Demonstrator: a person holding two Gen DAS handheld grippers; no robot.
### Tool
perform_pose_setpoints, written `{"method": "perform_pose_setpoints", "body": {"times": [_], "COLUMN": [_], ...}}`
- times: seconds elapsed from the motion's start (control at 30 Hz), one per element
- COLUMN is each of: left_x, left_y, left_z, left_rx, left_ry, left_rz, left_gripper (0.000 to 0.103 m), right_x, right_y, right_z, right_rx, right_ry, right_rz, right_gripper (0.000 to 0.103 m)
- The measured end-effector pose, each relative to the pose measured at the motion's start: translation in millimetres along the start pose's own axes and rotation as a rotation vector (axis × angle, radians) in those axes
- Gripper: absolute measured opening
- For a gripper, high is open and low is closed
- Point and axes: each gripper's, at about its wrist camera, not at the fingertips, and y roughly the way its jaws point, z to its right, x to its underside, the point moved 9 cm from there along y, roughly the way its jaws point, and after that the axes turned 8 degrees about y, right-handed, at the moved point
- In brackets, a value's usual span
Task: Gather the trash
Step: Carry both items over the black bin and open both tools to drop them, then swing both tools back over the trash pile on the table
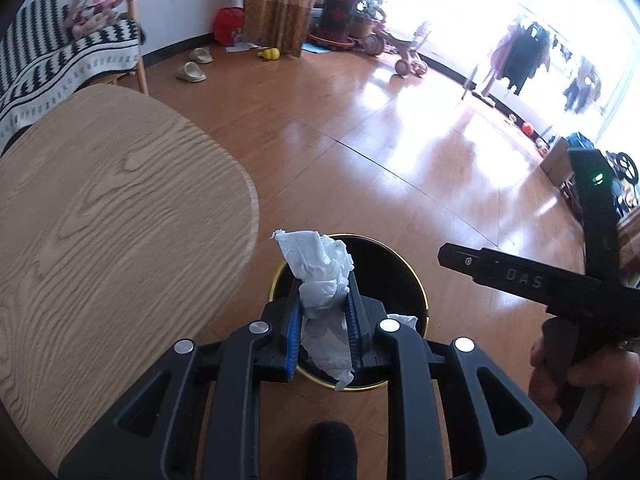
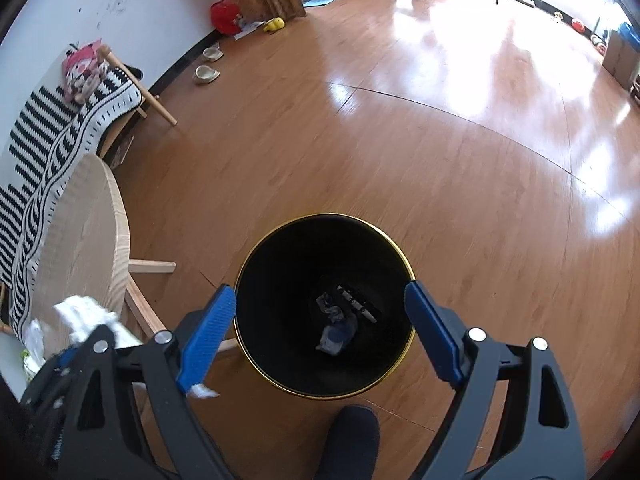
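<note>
My left gripper (image 1: 324, 300) is shut on a crumpled white tissue (image 1: 320, 276), which sticks up between the blue pads. It hangs over the near rim of a black bin with a gold rim (image 1: 416, 280) on the floor. My right gripper (image 2: 320, 296) stands open straight above the bin (image 2: 280, 228), with nothing between its fingers. Several scraps of trash (image 2: 336, 332) lie at the bottom of the bin. The right wrist view shows the tissue (image 2: 80, 316) at the lower left. In the left wrist view the right gripper's black body (image 1: 520, 276) reaches in from the right, held by a hand (image 1: 580, 376).
A light wooden table (image 1: 120, 200) stands left of the bin, its edge close to it (image 2: 116, 240). Behind it is a bench with a striped blanket (image 2: 60, 140) and a doll. Slippers (image 1: 192, 72), toys and a plant pot sit far across the wooden floor.
</note>
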Motion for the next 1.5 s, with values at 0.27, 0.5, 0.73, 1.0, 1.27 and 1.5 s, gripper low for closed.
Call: {"method": "perform_pose_setpoints", "body": {"times": [0.27,0.5,0.73,1.0,1.27,1.5], "left_x": [4.5,0.1,-1.9,11.2,64.1,150.6], "left_y": [46.0,52.1,24.2,-62.3,-176.7,-270.4], "left_z": [18.4,20.9,9.0,-79.2,-204.4,-316.4], "left_rx": [0.05,0.08,0.045,-0.108,-0.273,-0.465], "left_ry": [0.071,0.069,0.064,-0.044,-0.236,-0.399], "left_rz": [-0.044,-0.026,0.007,0.05,0.131,0.169], "left_gripper": [0.027,0.067,0.085,0.092,0.093,0.093], "right_x": [-6.0,-8.4,-6.6,16.2,97.1,195.7], "right_y": [-9.4,-13.5,-19.6,-29.7,-49.6,-63.4], "right_z": [11.7,12.8,-1.4,-93.0,-263.7,-395.0], "right_rx": [0.008,0.003,-0.014,-0.075,-0.263,-0.403], "right_ry": [0.028,0.032,0.024,-0.157,-0.414,-0.624], "right_rz": [0.028,0.046,0.055,0.071,0.024,-0.041], "right_gripper": [0.084,0.085,0.085,0.087,0.087,0.087]}}
